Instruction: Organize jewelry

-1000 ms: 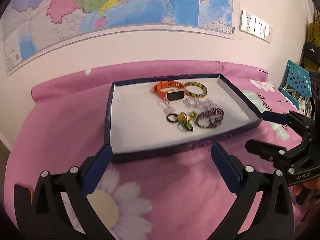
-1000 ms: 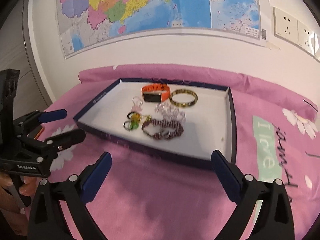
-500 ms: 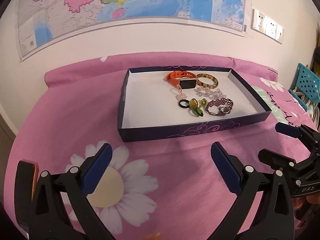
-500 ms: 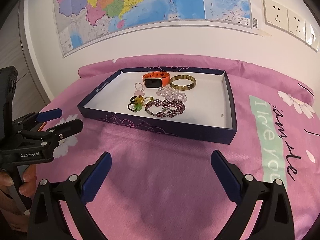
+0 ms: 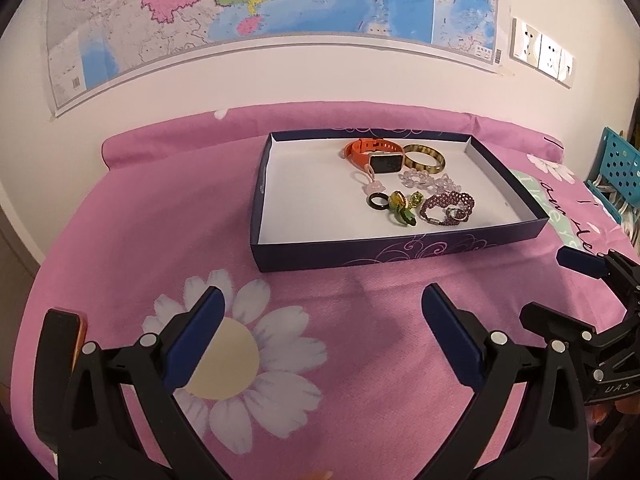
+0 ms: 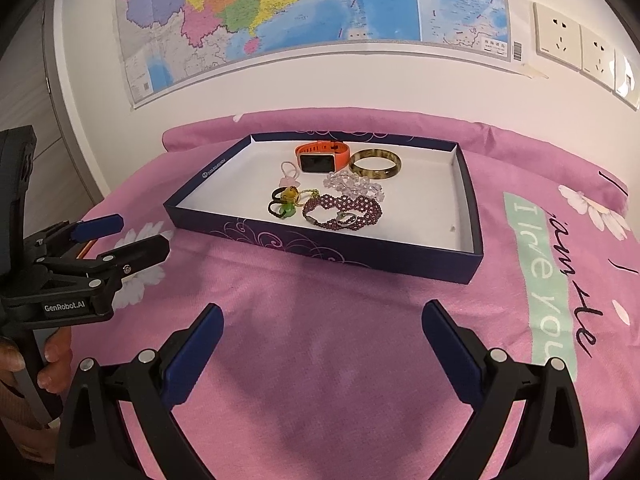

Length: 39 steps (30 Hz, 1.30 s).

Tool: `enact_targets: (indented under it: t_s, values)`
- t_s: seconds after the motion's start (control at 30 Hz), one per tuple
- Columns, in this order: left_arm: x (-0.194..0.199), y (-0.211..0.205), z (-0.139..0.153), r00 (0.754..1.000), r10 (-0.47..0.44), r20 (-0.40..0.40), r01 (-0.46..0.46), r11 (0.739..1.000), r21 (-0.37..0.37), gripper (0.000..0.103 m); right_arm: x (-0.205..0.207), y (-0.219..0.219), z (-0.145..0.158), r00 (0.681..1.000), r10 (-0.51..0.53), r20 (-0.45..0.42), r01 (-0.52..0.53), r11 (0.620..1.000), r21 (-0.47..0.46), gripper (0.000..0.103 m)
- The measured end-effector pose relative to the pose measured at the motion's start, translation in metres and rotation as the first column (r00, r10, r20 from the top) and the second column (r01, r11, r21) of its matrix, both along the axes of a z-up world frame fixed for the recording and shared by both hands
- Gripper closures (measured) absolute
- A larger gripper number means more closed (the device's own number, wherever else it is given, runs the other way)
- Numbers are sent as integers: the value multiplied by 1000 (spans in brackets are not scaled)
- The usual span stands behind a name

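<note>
While both my grippers hover over the pink floral bedspread, the navy tray sits ahead of them w/ all the jewelry grouped in its right-centre part. My left gripper has its blue-padded fingers spread wide, nothing between them; my right gripper is likewise spread & empty, well short of the tray's near wall. From the right wrist cam the left gripper shows at the left edge, a hand wrapped round its handle.

Inside the tray, on the white floor: an orange smartwatch at the back, a tortoiseshell bangle just beside it on the right. Nearer, a clear crystal bracelet lies just in front of the bangle, & a purple beaded bracelet sits nearer still, w/ a small silver ring resting on it. A pink charm loop lies in front of the watch; a black ring & a green-and-amber piece are bunched together left of the purple bracelet, touching or nearly so — can't tell which.

Behind, a wall map & sockets on the wall; a teal perforated basket at far right.
</note>
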<state>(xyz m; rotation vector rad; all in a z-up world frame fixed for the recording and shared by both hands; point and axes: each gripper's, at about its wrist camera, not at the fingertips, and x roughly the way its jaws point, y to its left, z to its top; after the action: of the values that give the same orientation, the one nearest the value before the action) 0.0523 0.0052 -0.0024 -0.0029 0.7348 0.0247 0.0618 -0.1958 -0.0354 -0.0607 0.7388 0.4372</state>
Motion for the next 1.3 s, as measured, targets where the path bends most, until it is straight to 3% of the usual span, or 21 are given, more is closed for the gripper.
enact_targets:
  t_s: [1.3]
  values:
    - [-3,-2,-6,1000,0,-19,-1,1000,-2,6,-3,5,-3,1000,1,-18,-1,1000,2,7]
